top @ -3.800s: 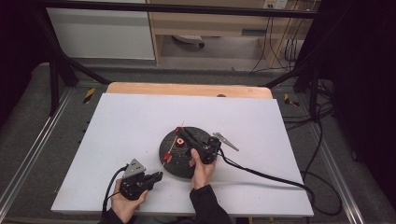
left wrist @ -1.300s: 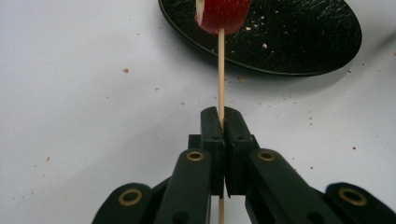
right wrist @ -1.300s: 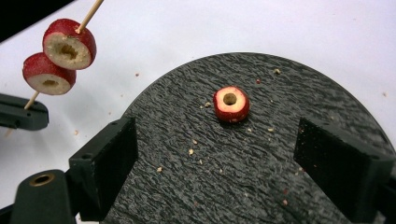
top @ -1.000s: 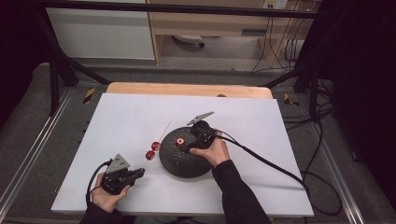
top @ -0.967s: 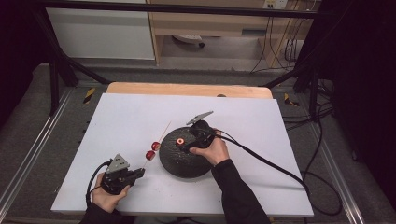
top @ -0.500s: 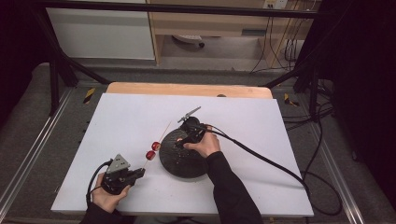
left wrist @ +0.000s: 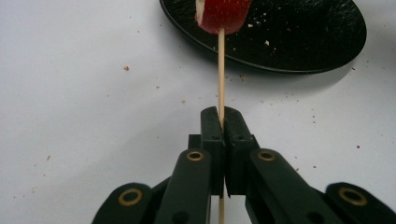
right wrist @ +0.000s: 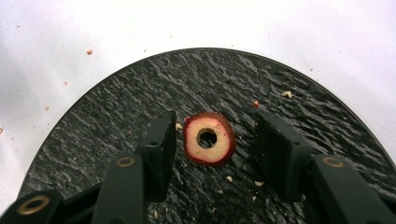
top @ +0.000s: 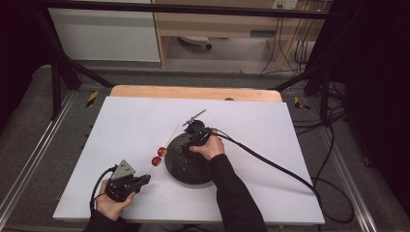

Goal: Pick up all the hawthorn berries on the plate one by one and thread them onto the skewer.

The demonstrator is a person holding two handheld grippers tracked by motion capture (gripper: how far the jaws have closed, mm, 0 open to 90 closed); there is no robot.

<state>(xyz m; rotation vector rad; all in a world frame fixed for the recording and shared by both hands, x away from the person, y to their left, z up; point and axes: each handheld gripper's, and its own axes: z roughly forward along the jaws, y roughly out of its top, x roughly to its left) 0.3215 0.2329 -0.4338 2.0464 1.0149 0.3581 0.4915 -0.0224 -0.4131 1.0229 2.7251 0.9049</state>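
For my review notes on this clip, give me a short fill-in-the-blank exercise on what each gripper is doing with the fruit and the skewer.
1. The left gripper is shut on a thin wooden ____.
2. The cored fruit slice lies on the black ____, between the jaws of the right gripper, which have just been closing but do not yet touch it.
3. In the high view, ____ red fruit pieces sit threaded on the stick.

Missing words: skewer; plate; two

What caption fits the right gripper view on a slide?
Right gripper closing, jaws astride a cored red fruit slice on the black plate, pads not yet touching.
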